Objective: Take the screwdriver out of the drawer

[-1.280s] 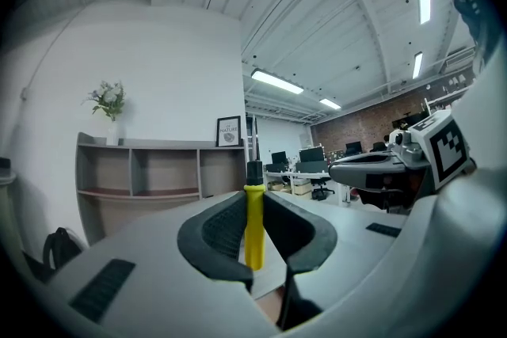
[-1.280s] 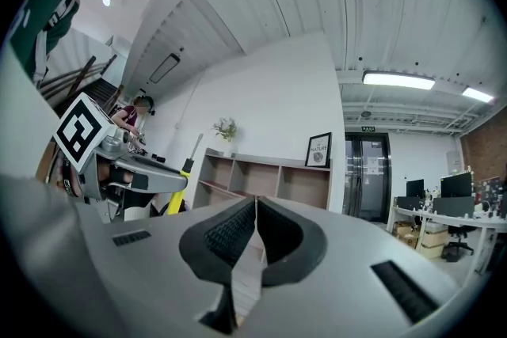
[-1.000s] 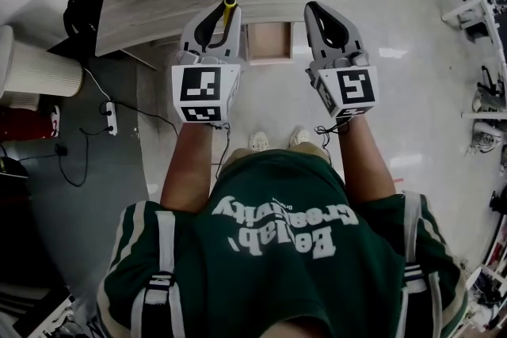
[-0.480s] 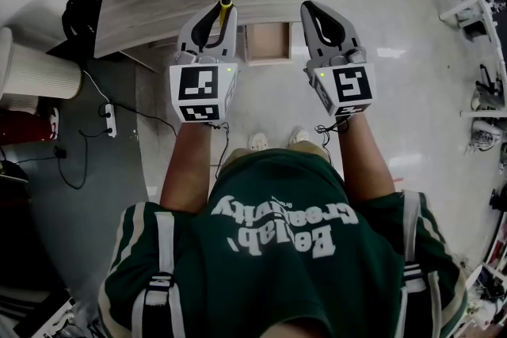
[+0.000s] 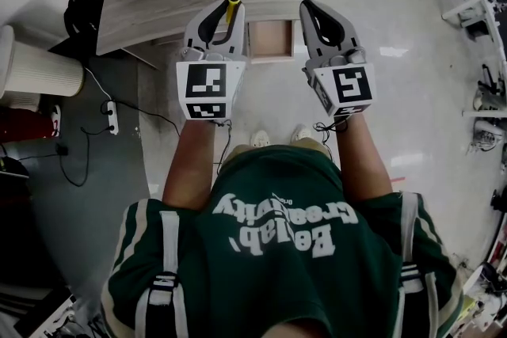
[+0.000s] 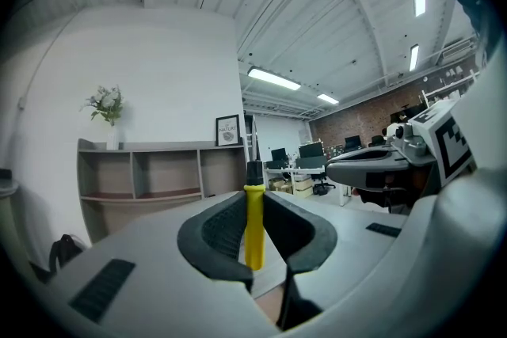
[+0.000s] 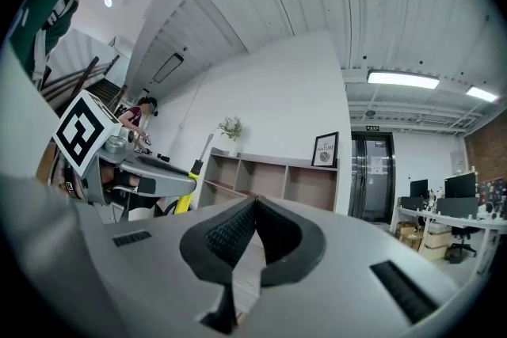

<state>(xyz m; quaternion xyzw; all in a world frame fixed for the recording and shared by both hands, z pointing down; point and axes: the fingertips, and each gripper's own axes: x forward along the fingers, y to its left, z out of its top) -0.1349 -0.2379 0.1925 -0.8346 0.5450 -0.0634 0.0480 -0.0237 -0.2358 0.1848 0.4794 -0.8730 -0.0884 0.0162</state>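
Jaws of left gripper partway closed, pinching yellow handle of screwdriver; tool stands upright, shaft up, likely gripped mid-handle for steady carry. Screwdriver sits clear of open drawer, so extraction looks done. Drawer just right of left gripper, under desk edge. Right gripper further right, tips together, empty, apparently on standby.

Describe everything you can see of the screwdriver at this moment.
The screwdriver has a yellow, plastic-looking handle, a black collar and a thin metal shaft. The left gripper is shut on the handle. The tool slants up and forward, with the shaft past the gripper's end. Nothing else touches it. It is outside the open drawer, to its left in the head view.
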